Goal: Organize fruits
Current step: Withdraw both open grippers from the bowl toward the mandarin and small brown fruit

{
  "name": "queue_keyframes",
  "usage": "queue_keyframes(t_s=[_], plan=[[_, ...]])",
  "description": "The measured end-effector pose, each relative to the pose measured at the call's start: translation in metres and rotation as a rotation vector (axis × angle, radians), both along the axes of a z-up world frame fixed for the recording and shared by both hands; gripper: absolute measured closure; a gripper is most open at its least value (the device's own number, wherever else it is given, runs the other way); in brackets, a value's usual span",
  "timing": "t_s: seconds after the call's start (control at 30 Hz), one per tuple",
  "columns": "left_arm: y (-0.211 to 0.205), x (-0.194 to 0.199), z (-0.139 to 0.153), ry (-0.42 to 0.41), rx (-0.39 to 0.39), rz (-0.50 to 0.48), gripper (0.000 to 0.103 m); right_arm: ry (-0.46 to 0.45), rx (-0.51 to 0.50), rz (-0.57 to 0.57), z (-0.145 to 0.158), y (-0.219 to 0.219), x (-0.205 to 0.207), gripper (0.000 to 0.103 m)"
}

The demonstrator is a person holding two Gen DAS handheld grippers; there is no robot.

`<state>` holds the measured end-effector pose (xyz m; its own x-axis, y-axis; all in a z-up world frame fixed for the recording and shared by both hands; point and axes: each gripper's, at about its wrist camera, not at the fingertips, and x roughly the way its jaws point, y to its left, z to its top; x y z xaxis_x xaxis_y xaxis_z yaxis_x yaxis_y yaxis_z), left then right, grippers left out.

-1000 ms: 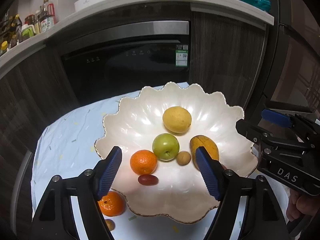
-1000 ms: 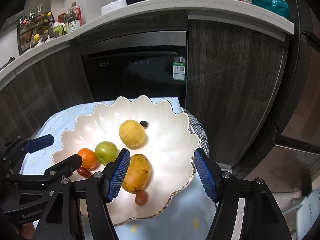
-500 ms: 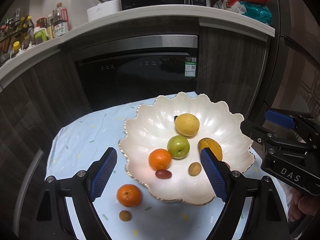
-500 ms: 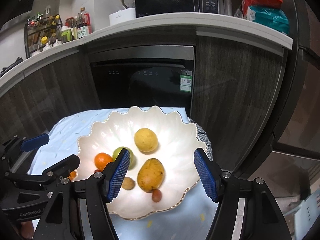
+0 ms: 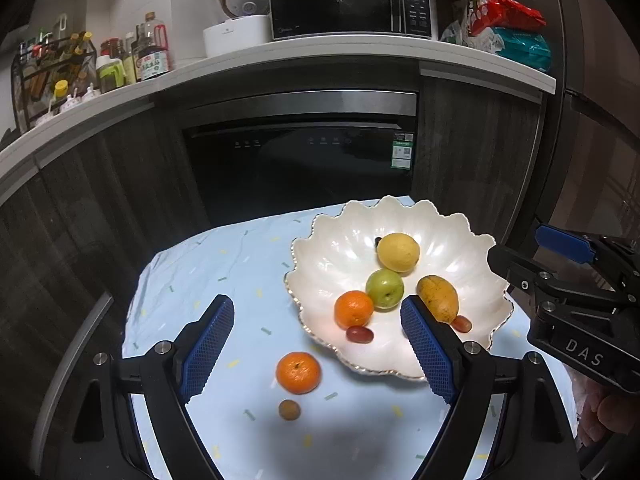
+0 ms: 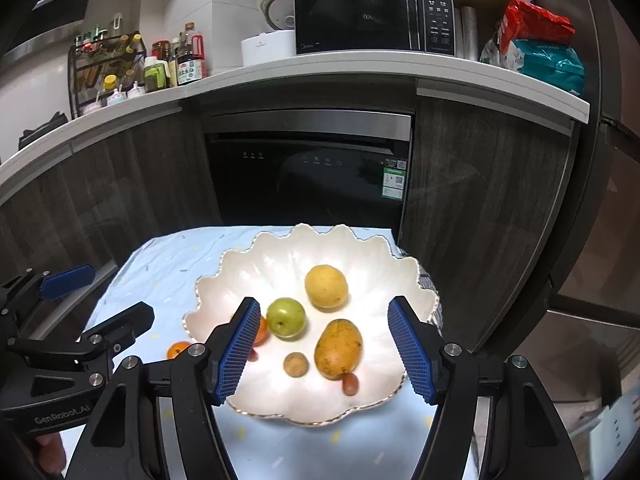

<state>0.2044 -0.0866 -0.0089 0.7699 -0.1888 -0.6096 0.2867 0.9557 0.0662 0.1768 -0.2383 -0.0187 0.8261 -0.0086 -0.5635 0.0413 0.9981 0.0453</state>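
While both of your claws hang wide and empty above the tabletop (image 5: 192, 280), the fruit sits in two groups. Your left claw (image 5: 316, 348) is over a loose orange (image 5: 298, 372) and a small brown fruit (image 5: 289, 409) on the blue cloth, just beside the scalloped bowl (image 5: 332, 248). Your right claw (image 6: 326, 354) hovers over that bowl, where a lemon (image 6: 326, 286), green apple (image 6: 285, 317) and mango (image 6: 338, 348) lie.
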Motion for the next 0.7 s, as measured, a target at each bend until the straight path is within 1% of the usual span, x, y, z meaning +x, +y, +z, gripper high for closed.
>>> queue_keyframes(t_s=[0.37,0.7], plan=[[0.024,-0.017,0.0,-0.011,0.002,0.022,0.017,-0.011,-0.002,0.019,0.003,0.023,-0.013,0.036],[0.046,-0.027,-0.014,0.013,0.006,0.037,0.017,0.01,0.006,0.04,-0.01,0.042,-0.021,0.036]])
